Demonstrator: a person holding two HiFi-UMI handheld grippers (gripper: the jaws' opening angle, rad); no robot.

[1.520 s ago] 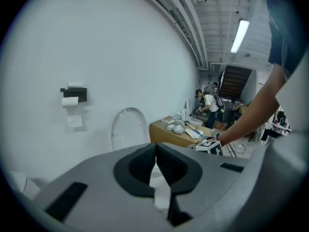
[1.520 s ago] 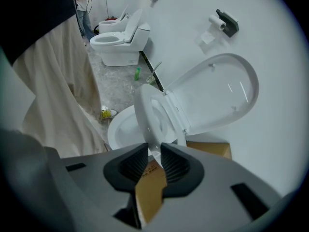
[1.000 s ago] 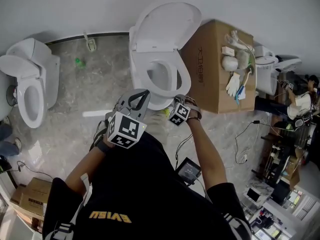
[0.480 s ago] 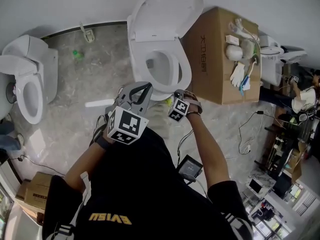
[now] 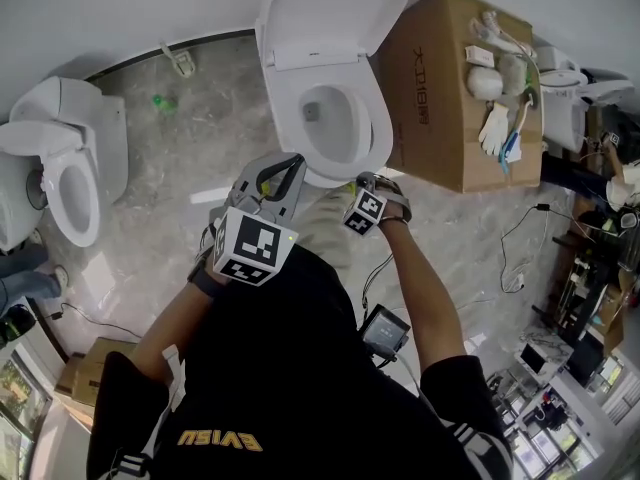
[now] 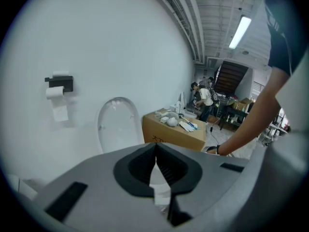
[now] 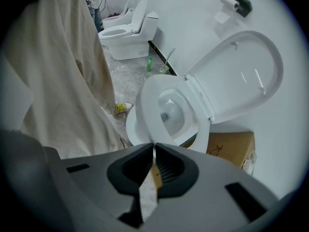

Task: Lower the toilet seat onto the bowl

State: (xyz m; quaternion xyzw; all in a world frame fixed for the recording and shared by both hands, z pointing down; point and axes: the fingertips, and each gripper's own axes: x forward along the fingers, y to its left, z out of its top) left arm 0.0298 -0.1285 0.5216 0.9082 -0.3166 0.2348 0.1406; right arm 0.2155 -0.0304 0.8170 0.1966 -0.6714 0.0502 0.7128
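One other toilet (image 5: 75,158) is standing far left. The left gripper (image 5: 283,173), jaws together on nothing, is hanging back. Ahead, the one seat (image 5: 380,128) is lying low over its bowl (image 5: 318,181), long axis running toward the wall, with the single lid (image 5: 335,8) upright. The right gripper (image 7: 153,146), likewise closed and empty, is hovering nearer, just by the seat's front edge. One box (image 5: 450,88) is sitting at the right.

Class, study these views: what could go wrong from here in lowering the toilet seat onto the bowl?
The white oval toilet seat looks tilted above the white bowl, and the right gripper sits at its front rim with jaws together, so it might slip and slam. The raised white lid could drop after it.
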